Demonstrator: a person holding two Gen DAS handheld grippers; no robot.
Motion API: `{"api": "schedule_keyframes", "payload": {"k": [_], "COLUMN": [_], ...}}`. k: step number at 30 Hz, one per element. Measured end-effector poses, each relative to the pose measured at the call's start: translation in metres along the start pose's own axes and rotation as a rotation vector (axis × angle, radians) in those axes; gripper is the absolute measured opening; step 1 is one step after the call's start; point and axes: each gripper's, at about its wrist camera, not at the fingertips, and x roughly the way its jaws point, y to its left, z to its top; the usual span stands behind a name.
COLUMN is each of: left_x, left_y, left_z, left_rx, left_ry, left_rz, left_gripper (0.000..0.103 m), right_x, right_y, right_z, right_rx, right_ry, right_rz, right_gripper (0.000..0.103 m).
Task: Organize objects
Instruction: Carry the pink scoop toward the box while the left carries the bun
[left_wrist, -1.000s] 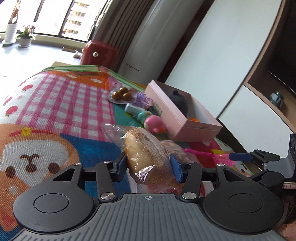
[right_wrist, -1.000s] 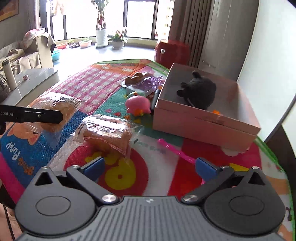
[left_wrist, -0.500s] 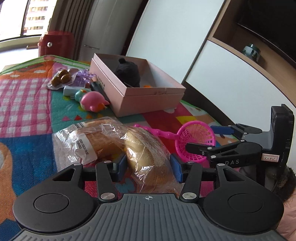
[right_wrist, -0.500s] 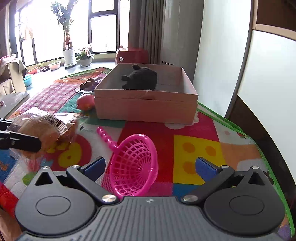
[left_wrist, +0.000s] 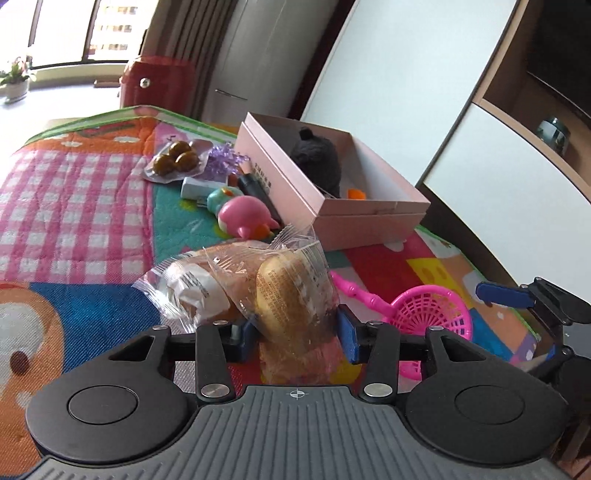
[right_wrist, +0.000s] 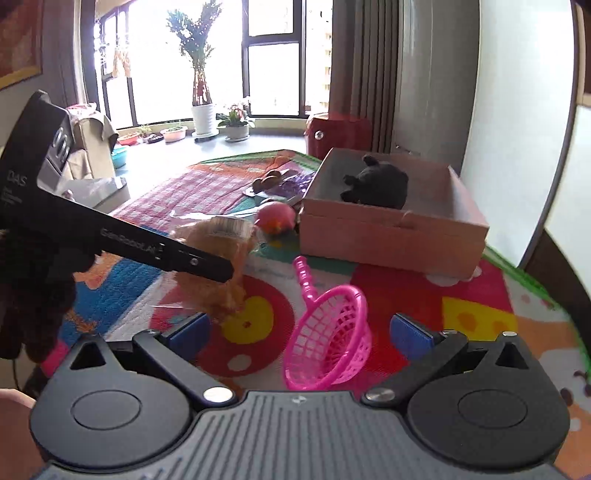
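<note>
My left gripper is shut on a bread bun in a clear wrapper and holds it over the mat. A second wrapped bun lies on the mat just left of it. The held bun also shows in the right wrist view, behind the left gripper's black finger. My right gripper is open and empty, its pads either side of a pink plastic scoop net on the mat. The net also shows in the left wrist view. A pink cardboard box holds a black plush toy.
A pink round toy, a teal toy, a pack of brown sweets, a purple tuft and small packets lie left of the box. White cabinet doors stand right behind the box. A red stool stands beyond the mat.
My left gripper has carried the bun to just right of the second bun. The right gripper has moved closer to the pink net and stays open.
</note>
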Motion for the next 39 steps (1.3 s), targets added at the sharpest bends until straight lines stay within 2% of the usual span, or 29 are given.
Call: {"api": "schedule_keyframes", "payload": {"k": [3, 7, 10, 14, 16, 19, 21, 23, 26, 30, 35, 39], "left_x": [-0.009, -0.013, -0.012, -0.011, -0.013, -0.014, -0.014, -0.013, -0.012, -0.015, -0.017, -0.020], "left_y": [-0.001, 0.000, -0.002, -0.009, -0.012, -0.016, -0.018, -0.019, -0.022, -0.025, -0.024, -0.022], "left_z": [-0.001, -0.003, -0.005, -0.006, -0.009, -0.014, -0.017, -0.019, -0.021, -0.024, -0.024, -0.025], "left_rx": [-0.003, -0.022, -0.018, -0.001, 0.010, 0.025, 0.041, 0.053, 0.071, 0.102, 0.102, 0.103], "left_ry": [-0.030, -0.038, -0.031, -0.026, -0.026, -0.018, -0.009, -0.007, -0.003, -0.004, -0.003, -0.010], "left_rz": [-0.009, -0.015, -0.023, -0.032, -0.033, -0.029, -0.023, -0.017, -0.009, 0.012, 0.018, 0.030], "left_gripper": [0.049, 0.049, 0.049, 0.049, 0.049, 0.049, 0.049, 0.049, 0.049, 0.049, 0.049, 0.049], "right_x": [0.009, 0.032, 0.038, 0.032, 0.022, 0.012, 0.012, 0.016, 0.022, 0.029, 0.053, 0.070], "right_y": [-0.008, -0.030, -0.030, -0.014, -0.014, -0.011, -0.008, -0.007, -0.005, -0.007, -0.026, -0.022], "right_z": [0.000, -0.003, -0.009, -0.014, -0.014, -0.017, -0.018, -0.021, -0.020, -0.008, 0.009, 0.009], "right_rx": [-0.018, 0.091, 0.169, 0.170, 0.178, 0.127, 0.061, 0.025, 0.003, -0.018, 0.063, 0.026], "right_ry": [0.016, 0.087, 0.108, 0.100, 0.069, 0.029, 0.038, 0.064, 0.086, 0.066, 0.111, 0.153], "right_rz": [-0.075, -0.063, 0.020, 0.177, 0.205, 0.123, 0.071, 0.060, 0.057, 0.049, 0.123, 0.139], "right_gripper": [0.103, 0.103, 0.103, 0.103, 0.103, 0.103, 0.103, 0.103, 0.103, 0.103, 0.103, 0.103]}}
